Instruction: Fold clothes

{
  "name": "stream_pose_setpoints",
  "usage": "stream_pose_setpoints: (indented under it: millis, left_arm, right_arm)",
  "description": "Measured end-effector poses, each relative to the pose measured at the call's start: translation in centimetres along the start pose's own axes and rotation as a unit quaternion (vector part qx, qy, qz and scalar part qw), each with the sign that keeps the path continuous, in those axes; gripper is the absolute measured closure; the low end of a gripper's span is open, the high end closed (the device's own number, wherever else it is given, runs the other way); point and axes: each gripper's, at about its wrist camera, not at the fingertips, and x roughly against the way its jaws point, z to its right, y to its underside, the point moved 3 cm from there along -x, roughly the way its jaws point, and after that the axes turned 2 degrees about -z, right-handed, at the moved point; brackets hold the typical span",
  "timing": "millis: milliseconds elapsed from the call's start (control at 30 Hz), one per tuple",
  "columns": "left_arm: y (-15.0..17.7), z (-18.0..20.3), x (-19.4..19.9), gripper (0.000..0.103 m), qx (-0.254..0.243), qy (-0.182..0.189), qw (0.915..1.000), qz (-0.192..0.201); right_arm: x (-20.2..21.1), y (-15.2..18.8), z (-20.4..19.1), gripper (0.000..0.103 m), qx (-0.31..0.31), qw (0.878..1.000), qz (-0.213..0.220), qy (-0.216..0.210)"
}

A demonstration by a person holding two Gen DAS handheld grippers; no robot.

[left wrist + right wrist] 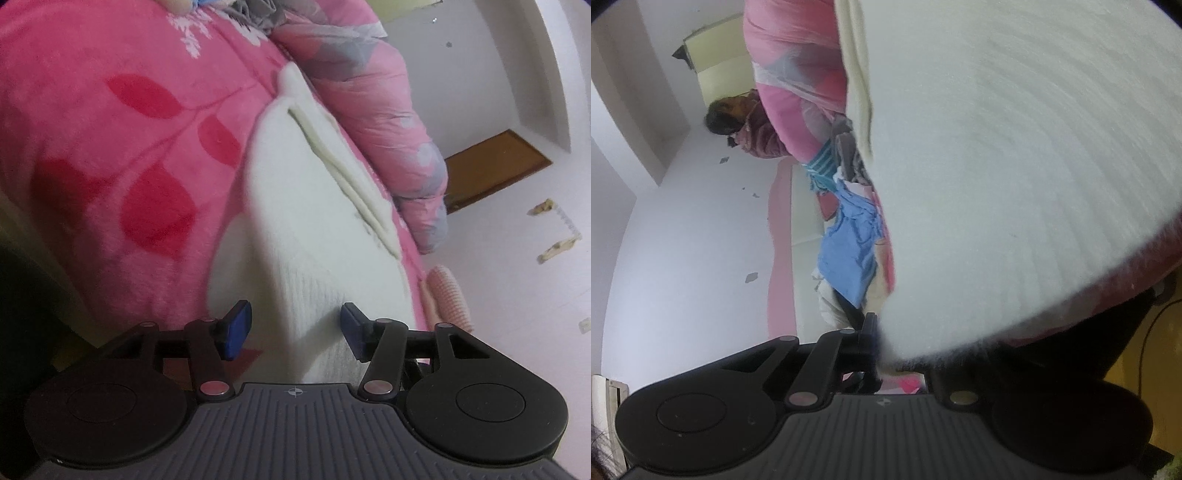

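Observation:
A white knitted sweater (303, 206) lies stretched over the pink leaf-patterned blanket (110, 147) on the bed. My left gripper (295, 328) is open, its blue pads (236, 328) on either side of the sweater's ribbed hem, which runs between them. In the right wrist view the same white sweater (1015, 166) fills most of the frame, blurred. My right gripper (890, 350) is shut on its edge; only the left finger (868, 332) shows, the right one is hidden under the fabric.
A rolled pink and grey quilt (388, 110) lies along the sweater's far side. A blue garment (849, 243) and other clothes are piled further along the bed. A person in dark clothes (738, 125) sits by the white wall. A pink knitted piece (450, 295) hangs at the bed edge.

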Motion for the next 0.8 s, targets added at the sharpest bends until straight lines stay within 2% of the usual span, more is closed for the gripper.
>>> stream_pose_setpoints:
  millis: [233,333,433,567,633,700,767,800]
  left_arm:
    - [-0.5,-0.1,-0.2,0.043,0.020,0.024,0.9995,0.002]
    - [-0.2,-1.1,0.0,0.043,0.047,0.034,0.9983,0.007]
    - [0.1,-2.0,0.0,0.043,0.081,0.048,0.9955,0.010]
    - [-0.1,-1.7,-0.4,0.043,0.083,0.048,0.9954,0.012]
    - [-0.2,-1.2,-0.4,0.043,0.079,0.052,0.9955,0.011]
    - [-0.4,-0.6,-0.5,0.043,0.074,0.059,0.9954,0.011]
    - [-0.4,-0.1,-0.3,0.043,0.071,0.065,0.9953,0.014]
    - [-0.5,0.0,-0.3,0.043,0.072,0.068,0.9950,0.016]
  right_arm:
    - [0.4,-0.9,-1.4,0.096,-0.022,0.999,0.012,-0.038]
    - [0.6,-1.2,-1.6,0.096,-0.027,0.998,0.015,-0.049]
    - [0.5,-1.7,-1.4,0.096,-0.032,0.998,0.022,-0.048]
    - [1.6,-1.5,0.2,0.095,-0.041,0.998,0.028,-0.032]
    - [1.6,-1.4,-0.1,0.094,-0.018,0.999,0.028,-0.015]
    - [1.2,-1.0,-1.0,0.087,0.026,0.999,0.023,0.008]
    - [0.7,-0.4,-1.9,0.070,0.078,0.996,0.018,0.039]
    - [0.4,0.0,-2.4,0.070,0.103,0.993,0.016,0.055]
